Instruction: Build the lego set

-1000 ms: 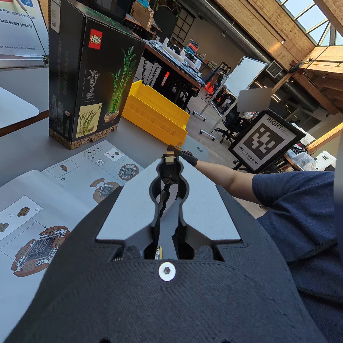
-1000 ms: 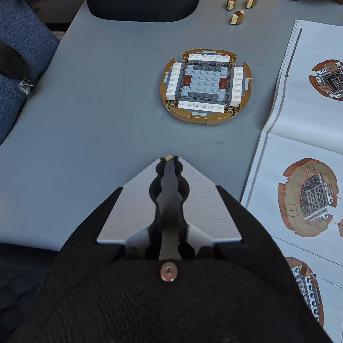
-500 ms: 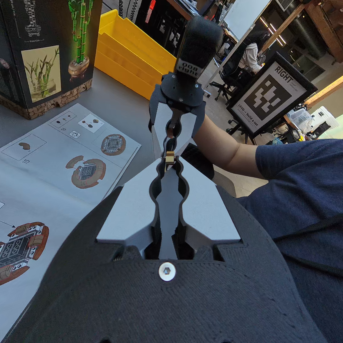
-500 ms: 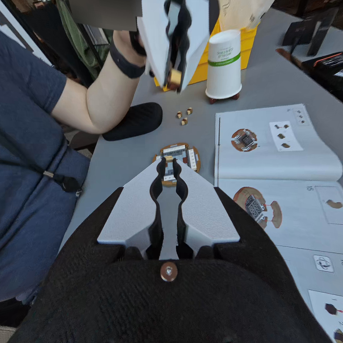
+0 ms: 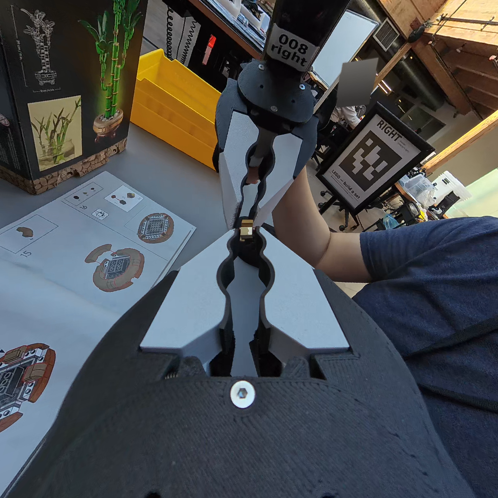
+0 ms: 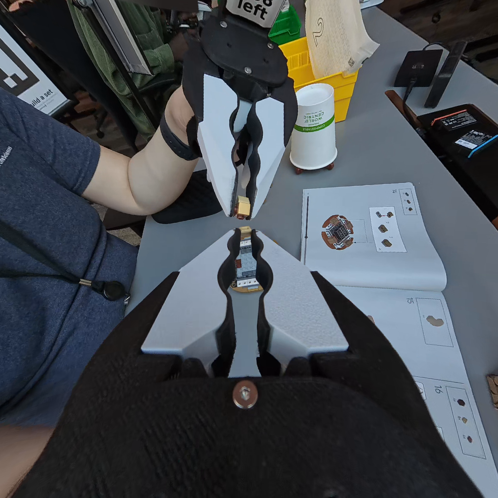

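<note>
White paper cup (image 6: 314, 126) before yellow bin (image 6: 323, 70); framed marker sign (image 5: 373, 159) behind.

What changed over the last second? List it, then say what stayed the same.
The right gripper swung up from over the round base to face the left gripper; the two have closed tip to tip. The left gripper's tan and brown piece and the right gripper's small tan piece now nearly meet. Nothing was released. Both grippers stay shut on their pieces; base and instruction booklet lie unmoved.

Manual (image 6: 377, 258) right of round build (image 6: 246, 269)
</note>
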`<state>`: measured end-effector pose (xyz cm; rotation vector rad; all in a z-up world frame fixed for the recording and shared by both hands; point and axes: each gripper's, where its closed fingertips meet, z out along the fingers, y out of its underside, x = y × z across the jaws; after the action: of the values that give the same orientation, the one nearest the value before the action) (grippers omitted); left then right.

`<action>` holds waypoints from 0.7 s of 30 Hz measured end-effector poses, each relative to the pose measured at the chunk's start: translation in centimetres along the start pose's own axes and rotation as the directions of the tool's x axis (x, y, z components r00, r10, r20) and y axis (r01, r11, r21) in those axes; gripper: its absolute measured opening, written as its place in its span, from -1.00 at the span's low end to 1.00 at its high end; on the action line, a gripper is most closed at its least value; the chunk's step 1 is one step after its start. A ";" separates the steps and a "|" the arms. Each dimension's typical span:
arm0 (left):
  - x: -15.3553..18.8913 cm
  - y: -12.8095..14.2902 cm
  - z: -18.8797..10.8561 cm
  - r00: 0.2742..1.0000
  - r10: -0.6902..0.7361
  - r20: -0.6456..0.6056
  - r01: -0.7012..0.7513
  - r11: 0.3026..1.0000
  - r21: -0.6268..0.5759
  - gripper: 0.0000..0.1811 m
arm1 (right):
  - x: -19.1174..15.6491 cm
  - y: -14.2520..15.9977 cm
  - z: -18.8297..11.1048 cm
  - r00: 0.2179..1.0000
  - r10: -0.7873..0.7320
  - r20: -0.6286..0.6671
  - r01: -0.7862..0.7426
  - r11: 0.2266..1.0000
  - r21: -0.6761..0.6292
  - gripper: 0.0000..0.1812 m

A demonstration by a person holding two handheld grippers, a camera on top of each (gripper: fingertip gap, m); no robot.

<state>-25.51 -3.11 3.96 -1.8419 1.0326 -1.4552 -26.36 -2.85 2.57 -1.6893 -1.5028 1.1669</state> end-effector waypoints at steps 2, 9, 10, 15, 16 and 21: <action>-0.1 0.1 0.2 1.000 0.002 0.003 -0.002 1.000 -0.005 -0.90 | -0.1 -0.2 -0.3 1.000 0.012 0.009 -0.012 0.999 0.031 -0.93; -0.5 0.3 1.1 1.000 -0.012 0.008 0.012 1.000 -0.008 -0.90 | 0.1 0.2 -0.9 0.999 0.029 0.017 -0.030 0.997 0.065 -0.92; -0.6 0.3 1.1 1.000 -0.013 0.007 0.013 1.000 -0.007 -0.90 | 0.1 0.2 -1.0 0.999 0.034 0.024 -0.036 0.997 0.073 -0.93; -0.3 -0.3 1.1 1.000 -0.011 -0.008 0.011 0.999 0.032 -0.90 | 0.1 -0.5 -1.5 0.997 0.056 0.050 -0.062 0.989 0.131 -0.93; -0.2 -0.4 1.1 1.000 -0.012 -0.015 0.013 0.999 0.039 -0.90 | 0.0 -0.7 -1.6 0.997 0.059 0.058 -0.067 0.987 0.146 -0.93; 0.5 -1.1 0.6 0.998 -0.016 -0.055 0.021 0.997 0.078 -0.90 | -0.4 -1.9 -2.0 0.991 0.082 0.107 -0.104 0.969 0.225 -0.93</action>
<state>-24.63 -2.92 4.96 -1.7698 0.9726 -1.5428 -25.44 -2.59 5.22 -1.5793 -1.2976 1.4326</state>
